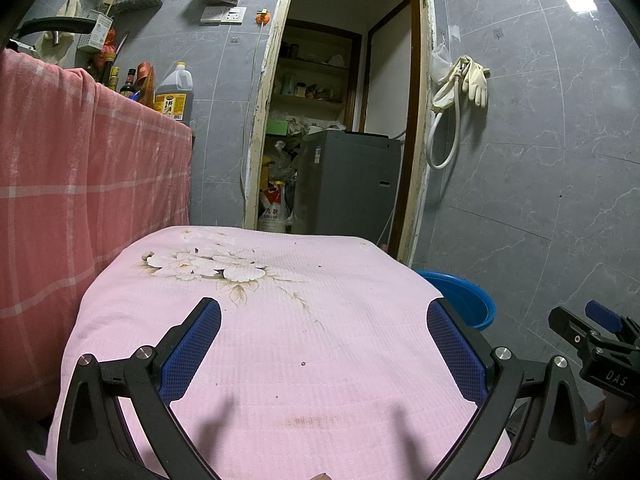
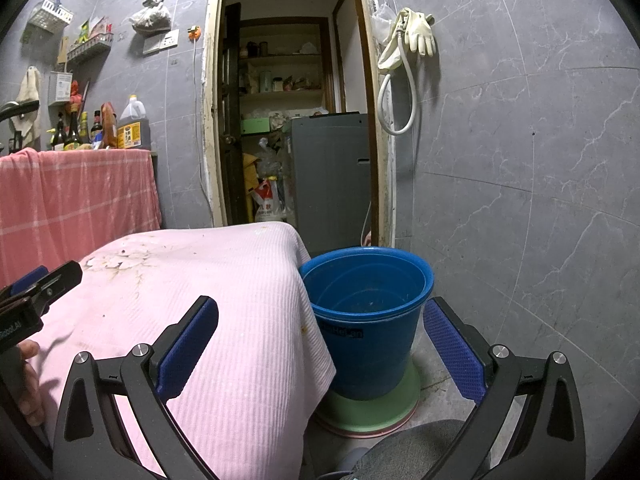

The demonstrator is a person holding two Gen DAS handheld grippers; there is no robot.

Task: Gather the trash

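Above one pink cloth and one blue bucket, two tongs gape.

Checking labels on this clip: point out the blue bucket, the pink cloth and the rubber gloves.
blue bucket [image 2: 366, 336]: right wrist view, front of its outer wall.
pink cloth [image 1: 320, 340]: left wrist view, bare middle of its top.
rubber gloves [image 2: 420, 34]: right wrist view, palm of the hanging glove.

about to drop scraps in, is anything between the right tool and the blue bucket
Nothing visible blocks it. The right tool is open and empty, with the blue bucket straight ahead, its mouth uncovered. The pink cloth hangs beside the bucket's left rim, not over the opening.
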